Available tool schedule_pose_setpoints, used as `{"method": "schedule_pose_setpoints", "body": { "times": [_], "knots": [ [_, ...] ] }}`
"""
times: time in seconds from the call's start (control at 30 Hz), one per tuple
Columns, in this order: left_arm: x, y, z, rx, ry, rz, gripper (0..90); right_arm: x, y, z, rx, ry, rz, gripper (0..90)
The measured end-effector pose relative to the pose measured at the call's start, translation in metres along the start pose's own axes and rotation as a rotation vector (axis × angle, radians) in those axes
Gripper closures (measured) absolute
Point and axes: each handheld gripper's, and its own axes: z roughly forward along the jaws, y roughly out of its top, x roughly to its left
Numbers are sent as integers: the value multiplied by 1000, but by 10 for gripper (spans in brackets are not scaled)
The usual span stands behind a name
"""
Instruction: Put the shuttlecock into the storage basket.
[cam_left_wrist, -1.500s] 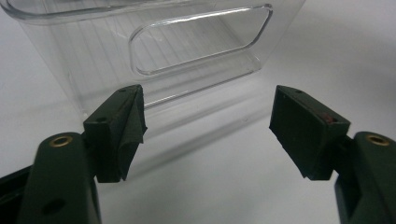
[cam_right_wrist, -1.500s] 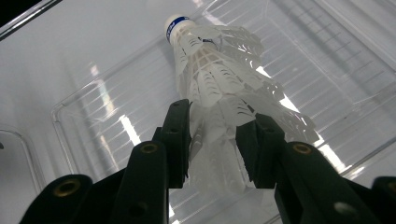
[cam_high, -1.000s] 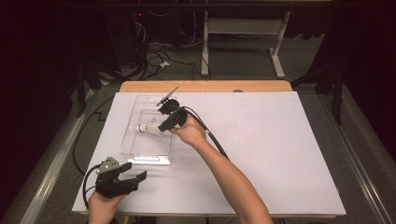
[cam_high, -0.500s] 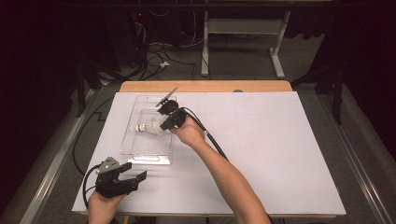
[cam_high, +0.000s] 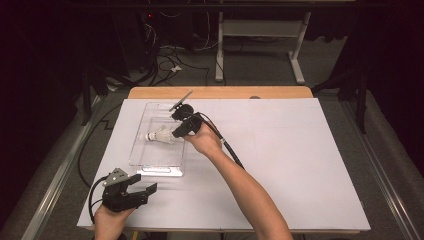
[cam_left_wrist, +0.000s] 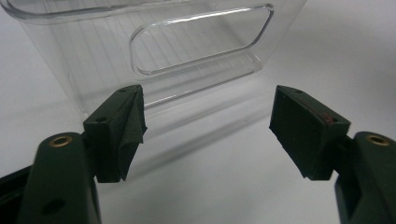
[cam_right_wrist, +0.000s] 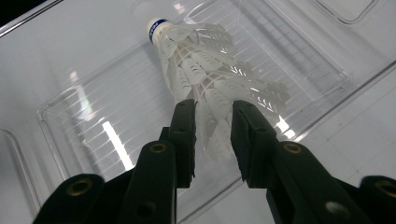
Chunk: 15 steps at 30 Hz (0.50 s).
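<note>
A white feather shuttlecock (cam_high: 159, 136) (cam_right_wrist: 205, 70) lies on its side in a clear plastic tray (cam_high: 137, 150) (cam_right_wrist: 93, 121) at the table's back left, with its cork end away from my right gripper. That right gripper (cam_high: 175, 133) (cam_right_wrist: 212, 112) reaches in from the tray's right side. Its jaws have just been opening and stand narrowly apart on either side of the feather skirt, without squeezing it. My left gripper (cam_high: 147, 182) (cam_left_wrist: 208, 126) rests near the front left edge with its jaws wide and nothing between them. It faces the tray's near end wall (cam_left_wrist: 93, 56) with its handle cut-out.
A white sheet (cam_high: 300, 165) covers the table, with a wooden edge (cam_high: 225, 92) at the back. A black cable (cam_high: 227, 145) trails from the right gripper along the forearm. Table legs and cables stand on the floor beyond.
</note>
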Motion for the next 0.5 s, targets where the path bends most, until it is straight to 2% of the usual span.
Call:
{"method": "schedule_pose_setpoints", "body": {
  "times": [0.5],
  "knots": [
    [0, 0, 0, 1, 1, 2, 275, 0, -4, -10, -33, 4, 0, 681]
  ]
}}
